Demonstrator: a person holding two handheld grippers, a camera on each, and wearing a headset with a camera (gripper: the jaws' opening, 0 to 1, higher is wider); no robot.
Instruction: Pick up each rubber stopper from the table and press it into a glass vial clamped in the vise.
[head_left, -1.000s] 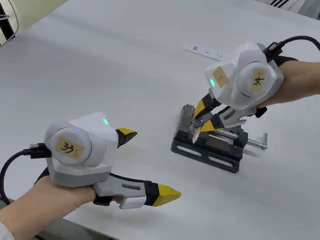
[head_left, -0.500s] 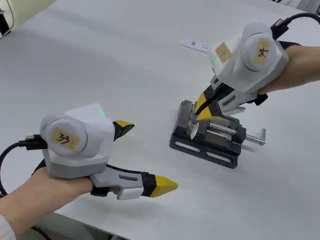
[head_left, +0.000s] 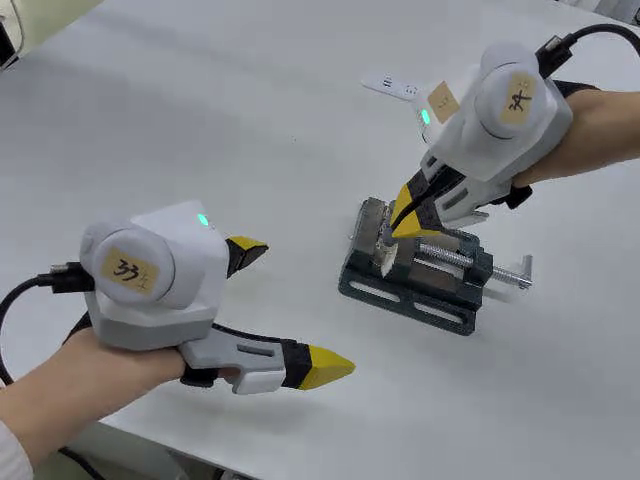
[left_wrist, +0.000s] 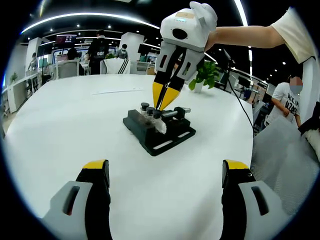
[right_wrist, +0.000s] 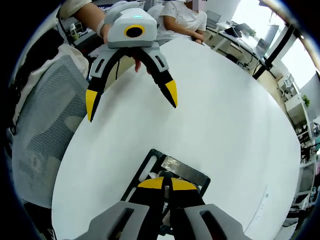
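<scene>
The white tabletop (head_left: 200, 120) carries a power strip (head_left: 395, 87) near its far edge and a black vise (head_left: 445, 292). In the head view the right gripper (head_left: 393, 232) points steeply down at the vise. Its fingers are drawn together tip to tip just over a pale glass vial (head_left: 384, 258) clamped there. Whether anything is pinched between them cannot be told. The left gripper (head_left: 297, 306) hangs well apart near the front edge, fingers spread wide and holding nothing.

In the left gripper view an open office lies behind. Dark rubber stoppers (left_wrist: 145, 106) seem to sit on vial tops in the vise, with the right gripper's tips just beside them. An off-centre push there could tilt a stopper, and sideways force could crack the glass.

In the right gripper view the closed yellow fingers (right_wrist: 150, 184) hide the vial mouth, so alignment is probably judged half blind. Nothing visibly fastens the vise down, and with the left gripper away it could slide or tip under a hard press.
</scene>
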